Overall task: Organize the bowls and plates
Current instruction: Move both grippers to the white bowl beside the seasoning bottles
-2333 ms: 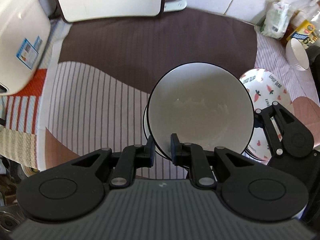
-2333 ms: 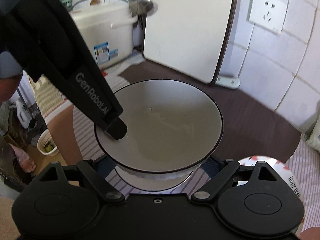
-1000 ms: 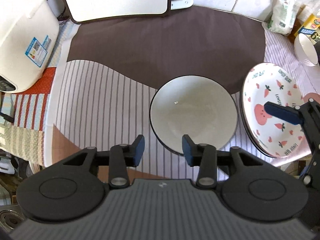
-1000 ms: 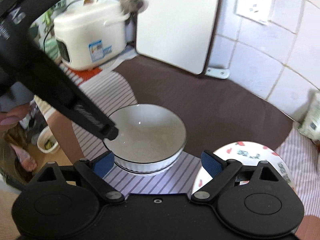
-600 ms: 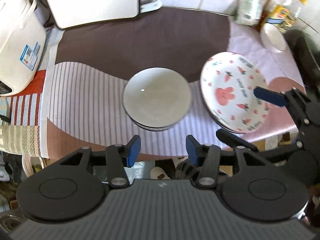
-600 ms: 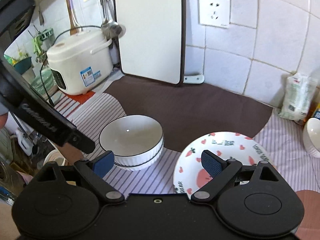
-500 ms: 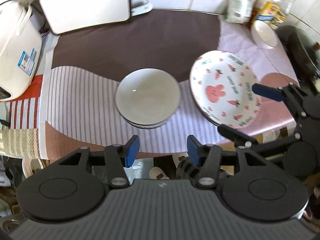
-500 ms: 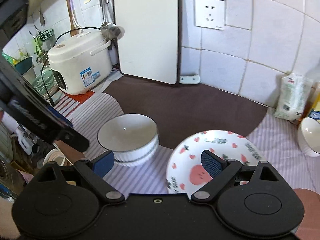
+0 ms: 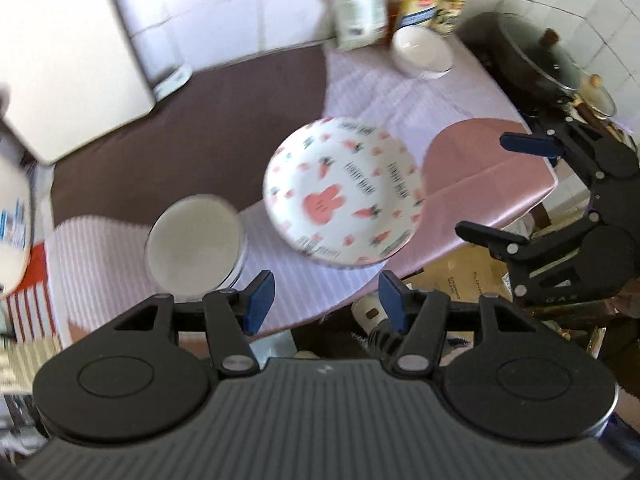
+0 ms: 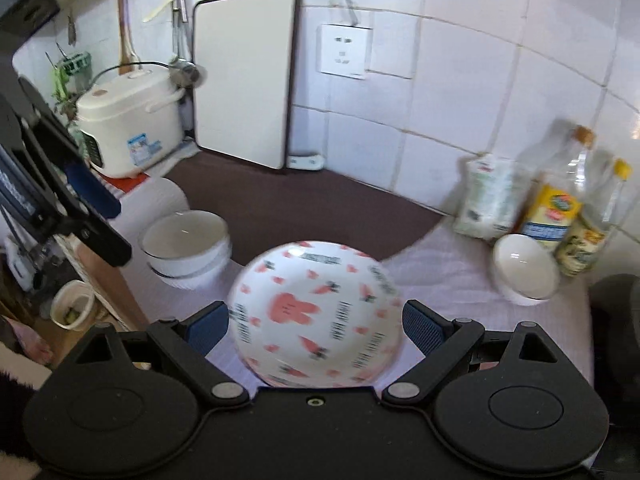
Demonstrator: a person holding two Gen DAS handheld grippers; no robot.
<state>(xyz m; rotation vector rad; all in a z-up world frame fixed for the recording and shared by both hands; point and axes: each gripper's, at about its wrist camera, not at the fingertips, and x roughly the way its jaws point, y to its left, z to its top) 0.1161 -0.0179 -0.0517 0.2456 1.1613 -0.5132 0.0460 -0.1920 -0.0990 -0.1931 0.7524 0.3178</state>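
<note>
Left gripper (image 9: 322, 299) jaws just widened, nothing between; right gripper (image 10: 316, 326) spread wide, empty. Rabbit plate (image 10: 316, 314) nearest, flat on cloth. White bowls (image 10: 186, 244) stacked beyond, done. Small bowl (image 10: 524, 268) by bottles (image 10: 560, 204), likely unsorted.

Both handheld grippers were matte black, with round hub discs, silver pivot screws and blue-padded fingers (image 9: 260, 300); the left gripper (image 9: 324, 300) carried a ribbed grey housing, the right gripper (image 10: 316, 326) a plain black one.
</note>
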